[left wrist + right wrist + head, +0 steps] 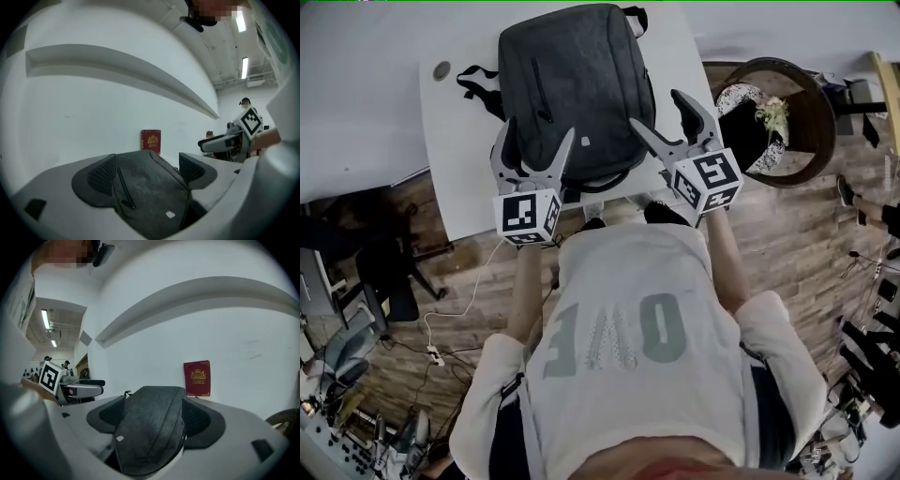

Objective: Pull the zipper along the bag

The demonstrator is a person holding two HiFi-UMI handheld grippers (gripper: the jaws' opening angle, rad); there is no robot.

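Observation:
A dark grey backpack (572, 84) lies flat on the white table (459, 187), its near end toward me. A pocket zipper (539, 89) runs along its front panel, seen as a dark line (124, 190) in the left gripper view. My left gripper (534, 141) hovers over the bag's near left corner, jaws wide open, with nothing pressed between the pads (101, 178). My right gripper (661, 111) stands open by the near right corner. The backpack (150, 427) fills the gap between the right gripper's pads (199, 420), which do not touch it.
A red booklet (197, 377) leans against the white wall behind the table. A small round disc (442, 70) sits at the table's far left. Bag straps (478, 84) trail off to the left. A round wooden stand (787, 122) holding a plant is on the right.

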